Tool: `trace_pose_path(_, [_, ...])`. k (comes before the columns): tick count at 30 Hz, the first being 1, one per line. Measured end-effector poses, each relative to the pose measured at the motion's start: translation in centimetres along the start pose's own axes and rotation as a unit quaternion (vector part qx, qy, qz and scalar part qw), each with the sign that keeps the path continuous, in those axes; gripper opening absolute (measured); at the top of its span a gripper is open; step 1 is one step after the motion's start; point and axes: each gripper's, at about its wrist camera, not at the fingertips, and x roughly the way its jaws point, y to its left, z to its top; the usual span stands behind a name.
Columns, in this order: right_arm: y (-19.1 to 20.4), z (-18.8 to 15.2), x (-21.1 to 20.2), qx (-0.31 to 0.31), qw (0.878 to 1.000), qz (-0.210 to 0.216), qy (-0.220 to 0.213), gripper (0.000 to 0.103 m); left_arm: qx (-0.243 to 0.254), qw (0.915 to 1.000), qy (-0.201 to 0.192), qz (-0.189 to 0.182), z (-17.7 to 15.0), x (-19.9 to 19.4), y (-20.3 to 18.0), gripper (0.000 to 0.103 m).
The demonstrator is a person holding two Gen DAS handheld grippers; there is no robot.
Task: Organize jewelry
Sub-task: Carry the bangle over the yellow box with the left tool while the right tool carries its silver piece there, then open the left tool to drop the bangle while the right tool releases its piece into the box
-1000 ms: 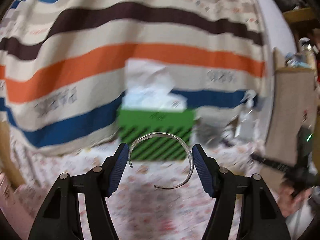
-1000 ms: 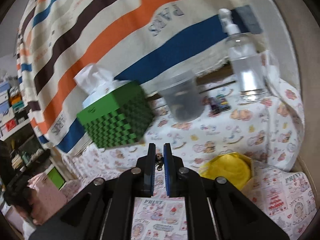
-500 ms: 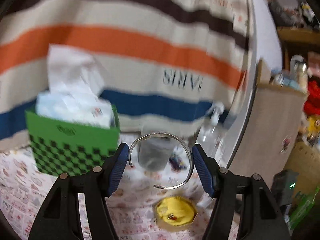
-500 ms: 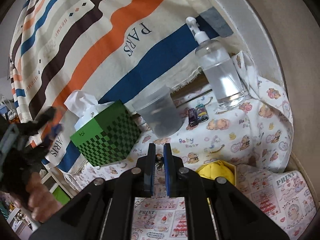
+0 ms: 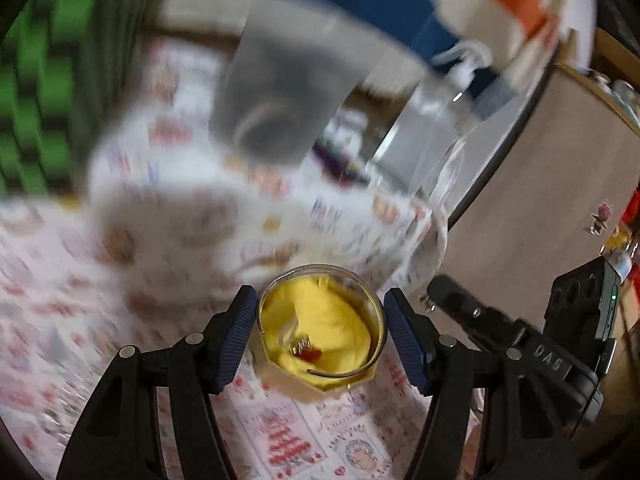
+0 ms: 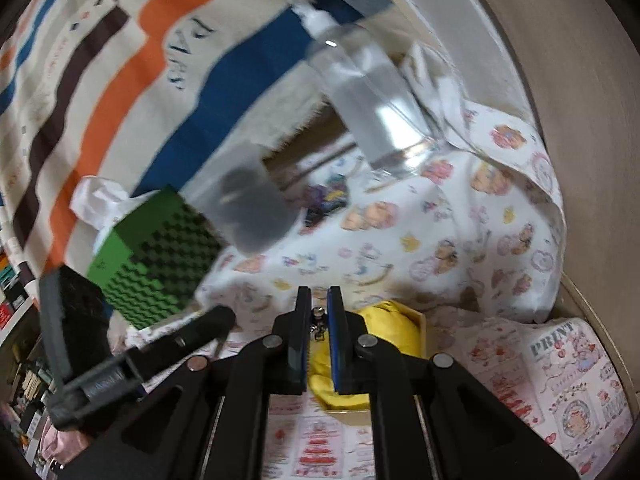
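My left gripper (image 5: 321, 294) is shut on a thin silver open bangle (image 5: 316, 267), its blue pads pressing on the two sides. It hovers just over a small box with yellow lining (image 5: 344, 316). A small red-stone piece (image 5: 310, 354) lies in the box. My right gripper (image 6: 319, 294) is shut on a small metal jewelry piece (image 6: 318, 320) that hangs between its pads. In the right wrist view the yellow box (image 6: 392, 320) lies just beyond its fingers, and the left gripper's finger (image 6: 192, 332) reaches in from the left. The left wrist view is badly blurred.
On the printed tablecloth stand a green checkered tissue box (image 6: 160, 264), a frosted plastic cup (image 6: 248, 208) and a clear pump bottle (image 6: 368, 92). A striped cloth hangs behind them. Small dark items (image 6: 328, 200) lie near the cup. A beige cabinet side (image 5: 540, 200) stands on the right.
My left gripper swung right and down with the bangle, from facing the tissue box to over the yellow box. The right gripper dipped and rolled slightly; the left gripper came into its view.
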Motion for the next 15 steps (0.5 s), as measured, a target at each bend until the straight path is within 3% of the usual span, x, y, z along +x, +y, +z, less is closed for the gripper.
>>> trace_pose_path(8, [-2.8, -0.2, 1.6, 0.043, 0.999, -0.011, 0.03, 0.007, -0.043, 0.9975, 0.02, -0.052, -1.4, 3.5, 1.1, 0.064])
trace_pose_path(13, [-4.0, 0.0, 1.9, 0.073, 0.997, -0.009, 0.035, 0.009, -0.034, 0.9977, 0.023, -0.055, -1.4, 3.7, 1.3, 0.063])
trace_pose_path(15, [-4.3, 0.0, 2.0, 0.081, 0.996, 0.004, 0.04, 0.009, -0.03, 0.9981, 0.007, -0.053, -1.3, 3.1, 1.3, 0.069])
